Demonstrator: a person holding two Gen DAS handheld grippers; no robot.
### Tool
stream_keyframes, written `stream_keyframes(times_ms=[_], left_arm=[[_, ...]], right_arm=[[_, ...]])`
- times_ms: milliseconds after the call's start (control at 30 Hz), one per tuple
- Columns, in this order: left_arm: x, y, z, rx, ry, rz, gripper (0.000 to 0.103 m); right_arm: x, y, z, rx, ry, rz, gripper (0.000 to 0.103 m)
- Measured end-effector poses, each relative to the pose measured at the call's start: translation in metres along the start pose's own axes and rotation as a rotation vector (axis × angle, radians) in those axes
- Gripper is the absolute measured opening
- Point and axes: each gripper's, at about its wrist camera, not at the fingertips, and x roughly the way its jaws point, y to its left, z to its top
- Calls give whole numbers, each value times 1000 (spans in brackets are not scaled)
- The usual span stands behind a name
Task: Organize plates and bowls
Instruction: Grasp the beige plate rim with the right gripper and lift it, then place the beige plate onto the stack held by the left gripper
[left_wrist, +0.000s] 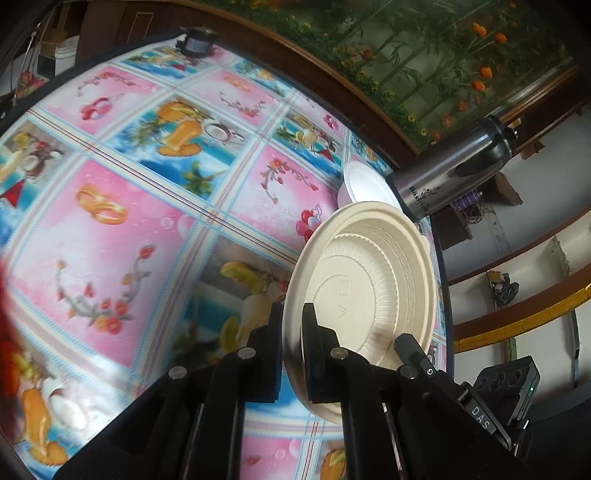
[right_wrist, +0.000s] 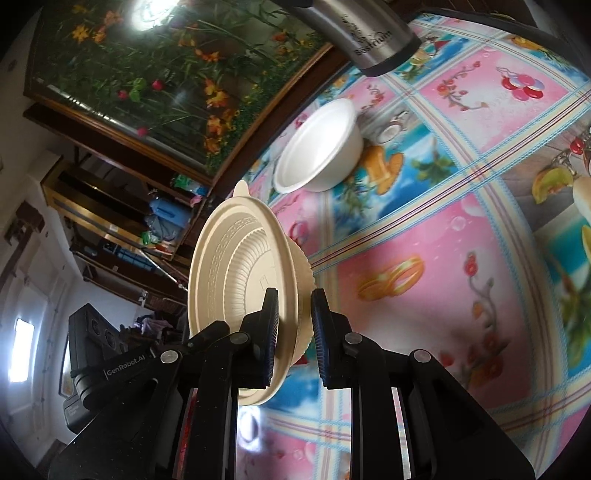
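Observation:
A cream plastic plate (left_wrist: 369, 273) with a ribbed rim is held on edge above the table. My left gripper (left_wrist: 293, 325) is shut on its rim. In the right wrist view the same cream plate (right_wrist: 229, 273) stands on edge between my right gripper's fingers. My right gripper (right_wrist: 293, 325) is closed around its rim too, with a small gap at the right pad. A white bowl (right_wrist: 319, 147) stands upright on the table beyond the plate; it also shows in the left wrist view (left_wrist: 364, 182), partly hidden behind the plate.
A steel thermos jug (left_wrist: 454, 170) stands near the table edge next to the white bowl; it also shows in the right wrist view (right_wrist: 362, 33). The table wears a pink and blue patterned cloth (left_wrist: 122, 221). A small dark object (left_wrist: 197, 42) sits at the far edge.

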Motion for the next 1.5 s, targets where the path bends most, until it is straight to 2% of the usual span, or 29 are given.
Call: stream_keyframes(times_ms=[267,800,1200,1500], left_arm=[[-49,13,-11,13,-71,7,7],[-145,60,-25,-33,-222,2,7],[-219,114,-43,-52,-321,76,7],[-257,167,-54,-101,-343,143,8]], right_arm=[[-7,25,-20,-16,-3,53,18],[-13,122,-75,-179,28,100,18],[15,187,-127,-273,125,162,18],[55,236,-175,-378,239,167,18]])
